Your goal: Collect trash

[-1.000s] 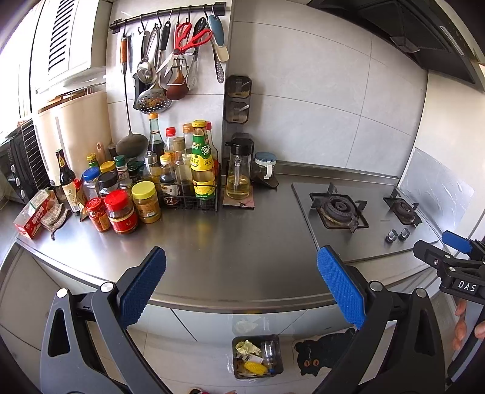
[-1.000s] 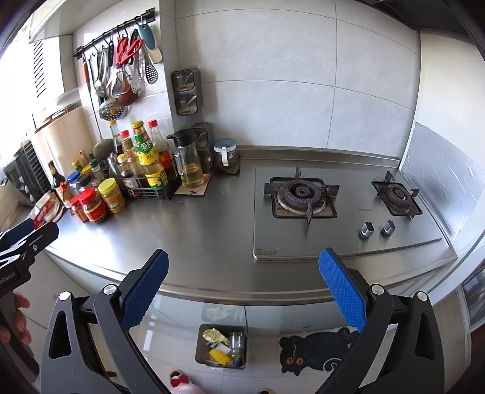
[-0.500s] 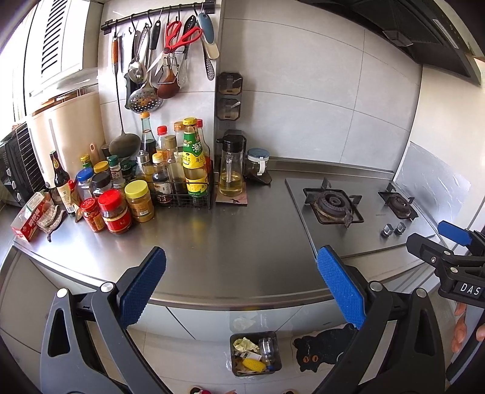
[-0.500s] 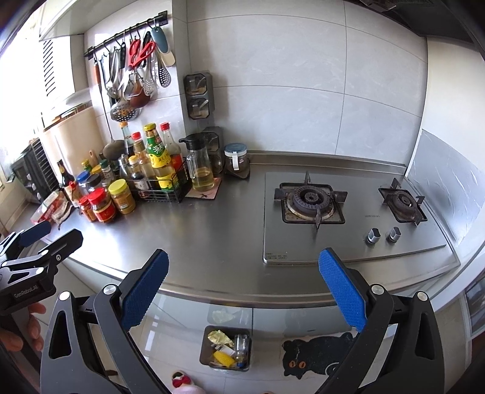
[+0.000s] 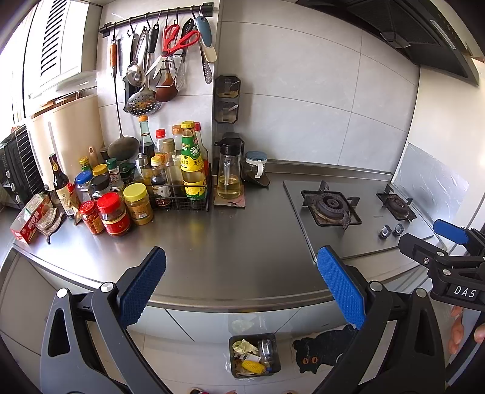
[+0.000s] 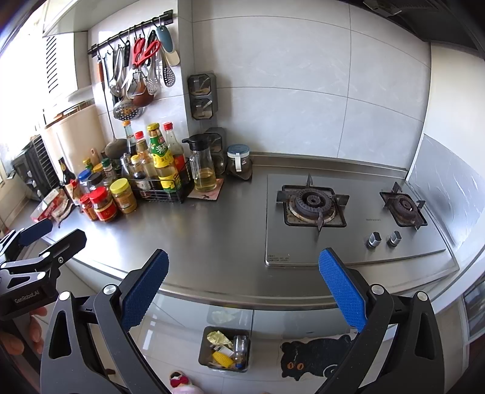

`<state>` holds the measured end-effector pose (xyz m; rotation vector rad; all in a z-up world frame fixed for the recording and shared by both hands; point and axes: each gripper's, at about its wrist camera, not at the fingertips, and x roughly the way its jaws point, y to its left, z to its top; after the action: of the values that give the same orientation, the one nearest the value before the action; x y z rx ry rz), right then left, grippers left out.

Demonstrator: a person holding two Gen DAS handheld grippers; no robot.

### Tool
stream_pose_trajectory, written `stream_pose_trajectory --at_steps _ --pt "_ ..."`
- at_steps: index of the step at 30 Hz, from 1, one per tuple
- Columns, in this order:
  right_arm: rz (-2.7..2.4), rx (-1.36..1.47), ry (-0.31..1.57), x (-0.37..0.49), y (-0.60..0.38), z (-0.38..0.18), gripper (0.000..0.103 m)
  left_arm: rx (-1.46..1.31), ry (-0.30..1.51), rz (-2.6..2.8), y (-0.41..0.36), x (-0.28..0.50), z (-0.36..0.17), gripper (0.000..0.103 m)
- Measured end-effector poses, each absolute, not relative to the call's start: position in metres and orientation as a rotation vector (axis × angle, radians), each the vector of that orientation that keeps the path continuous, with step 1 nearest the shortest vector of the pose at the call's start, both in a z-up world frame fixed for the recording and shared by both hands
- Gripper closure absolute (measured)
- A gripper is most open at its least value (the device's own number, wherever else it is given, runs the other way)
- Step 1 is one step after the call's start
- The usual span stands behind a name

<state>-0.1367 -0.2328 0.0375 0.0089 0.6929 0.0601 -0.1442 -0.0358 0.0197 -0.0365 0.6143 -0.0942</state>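
Observation:
A dark trash bin (image 5: 255, 355) stands on the floor below the counter's front edge; it also shows in the right wrist view (image 6: 225, 348). It holds crumpled paper, a yellow item and a clear plastic bottle. My left gripper (image 5: 241, 285) is open and empty, held above the counter edge. My right gripper (image 6: 242, 285) is open and empty too, at about the same height. Each gripper shows at the side of the other's view. No loose trash shows on the steel counter (image 5: 230, 251).
Condiment bottles and jars (image 5: 145, 181) crowd the counter's back left, with a red carton (image 5: 27, 222) at the far left. A two-burner gas hob (image 6: 348, 218) lies at the right. Utensils hang on a wall rail (image 5: 157, 18). A black cat mat (image 6: 315, 359) lies on the floor.
Both grippers have drawn back and risen slightly from the counter, so the view has shifted. Both stay open and empty.

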Motion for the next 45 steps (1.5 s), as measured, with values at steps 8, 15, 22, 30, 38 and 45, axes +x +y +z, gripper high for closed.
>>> stream_pose_trajectory --at_steps 8,15,22,30,38,45 --pt "0.062 0.005 0.696 -0.1352 -0.2328 0.0375 0.003 -0.039 0.617 -0.088 -0.0341 -0.1432 0.0186 0.008" --pt "0.064 0.008 0.7 -0.1336 -0.2356 0.0364 0.003 -0.039 0.613 -0.083 -0.0331 -0.1421 0.0191 0.008" --pt "0.066 0.006 0.705 -0.132 -0.2375 0.0364 0.003 -0.039 0.612 -0.089 -0.0348 -0.1424 0.0187 0.008" --pt "0.067 0.005 0.711 -0.129 -0.2403 0.0359 0.003 -0.037 0.615 -0.089 -0.0357 -0.1417 0.0185 0.008" --pt "0.067 0.004 0.716 -0.1283 -0.2398 0.0334 0.003 -0.035 0.616 -0.092 -0.0354 -0.1405 0.0176 0.008" --pt "0.066 0.003 0.718 -0.1277 -0.2393 0.0316 0.003 -0.038 0.614 -0.09 -0.0345 -0.1396 0.0177 0.008"
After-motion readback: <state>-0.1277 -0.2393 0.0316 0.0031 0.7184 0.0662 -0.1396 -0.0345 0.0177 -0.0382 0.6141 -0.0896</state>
